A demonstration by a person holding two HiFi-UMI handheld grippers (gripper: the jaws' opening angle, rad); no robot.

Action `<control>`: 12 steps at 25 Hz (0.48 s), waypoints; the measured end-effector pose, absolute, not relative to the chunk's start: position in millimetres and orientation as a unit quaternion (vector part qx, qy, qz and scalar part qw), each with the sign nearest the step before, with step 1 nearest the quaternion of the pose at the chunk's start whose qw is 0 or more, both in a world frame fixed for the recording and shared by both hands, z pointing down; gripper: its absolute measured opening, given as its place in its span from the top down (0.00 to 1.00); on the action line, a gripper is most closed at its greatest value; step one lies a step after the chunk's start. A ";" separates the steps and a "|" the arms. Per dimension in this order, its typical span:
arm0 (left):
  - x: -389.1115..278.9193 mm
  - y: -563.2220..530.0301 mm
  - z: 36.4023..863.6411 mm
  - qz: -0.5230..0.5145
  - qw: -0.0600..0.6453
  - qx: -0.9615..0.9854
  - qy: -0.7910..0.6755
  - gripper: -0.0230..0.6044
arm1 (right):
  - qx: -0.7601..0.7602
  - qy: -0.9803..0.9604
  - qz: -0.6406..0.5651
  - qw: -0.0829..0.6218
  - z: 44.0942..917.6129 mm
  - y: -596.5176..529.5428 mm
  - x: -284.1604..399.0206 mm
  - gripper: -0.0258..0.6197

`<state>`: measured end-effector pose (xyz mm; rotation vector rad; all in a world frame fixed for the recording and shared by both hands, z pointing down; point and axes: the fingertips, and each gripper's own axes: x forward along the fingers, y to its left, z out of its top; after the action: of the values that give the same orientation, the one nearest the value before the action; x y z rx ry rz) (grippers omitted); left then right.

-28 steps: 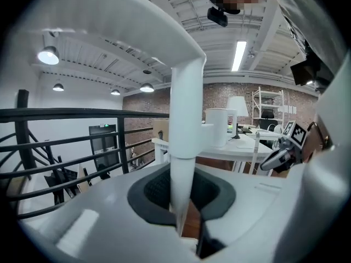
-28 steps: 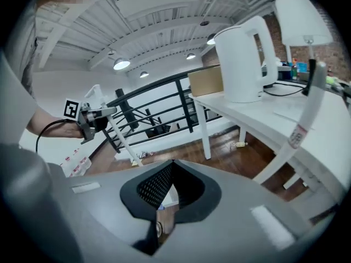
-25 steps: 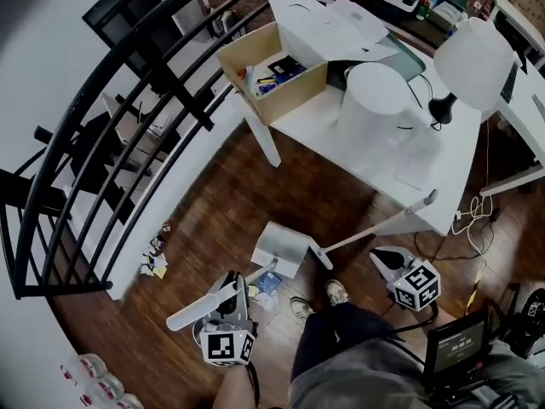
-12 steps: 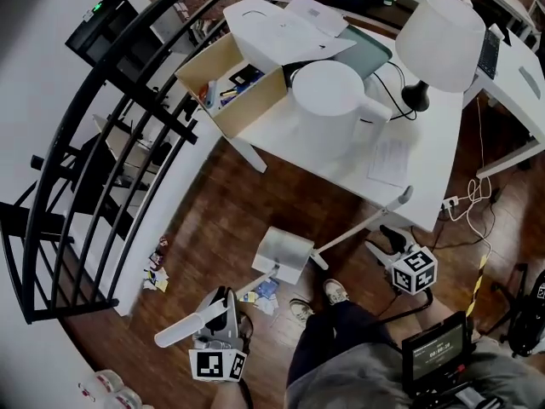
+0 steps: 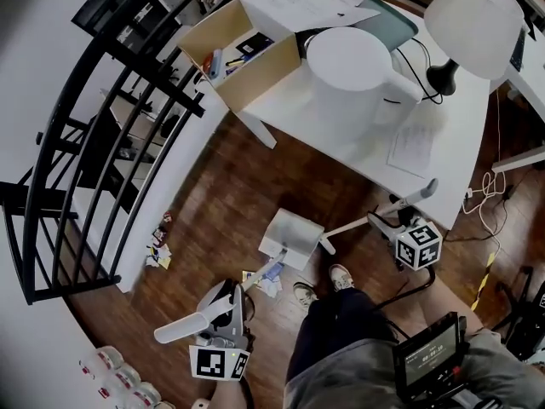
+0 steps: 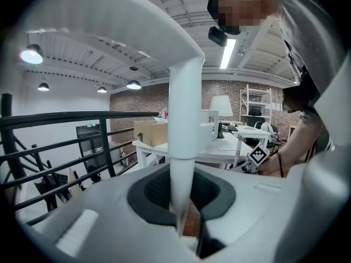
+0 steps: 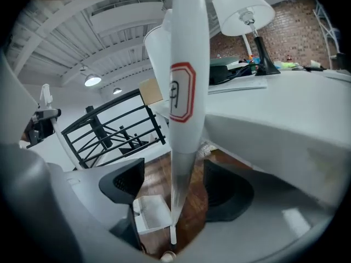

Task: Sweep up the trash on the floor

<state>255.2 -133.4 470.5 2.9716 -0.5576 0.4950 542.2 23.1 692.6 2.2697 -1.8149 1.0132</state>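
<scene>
Right tongs (image 7: pixel 174 189) have come in onto the dustpan handle (image 7: pixel 184 92), which lay apart from them a second ago, and their jaws have just been opening. They now stand wide apart with the handle upright between them. Both dark pads (image 7: pixel 123 185) are clear of it, so nothing is gripped. Just past the jaw tips, low on the wooden floor (image 5: pixel 230 203), the white dustpan (image 5: pixel 292 239) sits at the foot of that handle. The handle slants up from the pan, through the right tongs, to end against the edge of the white table (image 5: pixel 443 156).

Left tongs (image 6: pixel 181 212) are clamped on the white brush handle (image 6: pixel 184 147), which runs straight out between the nearly closed jaws. In the head view its back end sticks out behind them, towards the wall.

Trash (image 5: pixel 266 281), a few paper scraps, lies on the floor ahead of the left tongs, between them and the dustpan, at the far end of the brush. A second small heap of scraps (image 5: pixel 157 254) lies well off to the outer side of the left tongs, at the foot of the black railing (image 5: pixel 102 143).

Beyond both tongs, on the table, stand an open cardboard box (image 5: pixel 255 79) and a white lamp (image 5: pixel 473 11).
</scene>
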 end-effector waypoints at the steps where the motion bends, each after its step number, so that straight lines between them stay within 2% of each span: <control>1: 254.9 -133.8 472.2 0.161 0.039 0.969 -0.182 0.89 | 0.738 -0.589 0.328 0.032 693.8 20.5 544.5 0.48; 4: 252.5 -135.2 477.0 0.162 0.041 0.969 -0.184 0.89 | 0.740 -0.588 0.325 0.042 696.0 15.6 547.9 0.66; 7: 248.5 -135.6 480.7 0.163 0.042 0.968 -0.186 0.89 | 0.745 -0.581 0.323 0.053 697.4 12.7 548.5 0.76; 9: 246.6 -135.9 483.3 0.165 0.043 0.967 -0.187 0.89 | 0.751 -0.573 0.324 0.057 698.1 12.2 551.3 0.87; 12: 241.9 -137.5 485.9 0.164 0.045 0.966 -0.193 0.89 | 0.748 -0.571 0.334 0.059 698.1 11.0 551.6 0.88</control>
<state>241.9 -137.5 485.9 2.9522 -0.5904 0.5014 551.6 11.0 698.1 2.2639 -1.7280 1.0123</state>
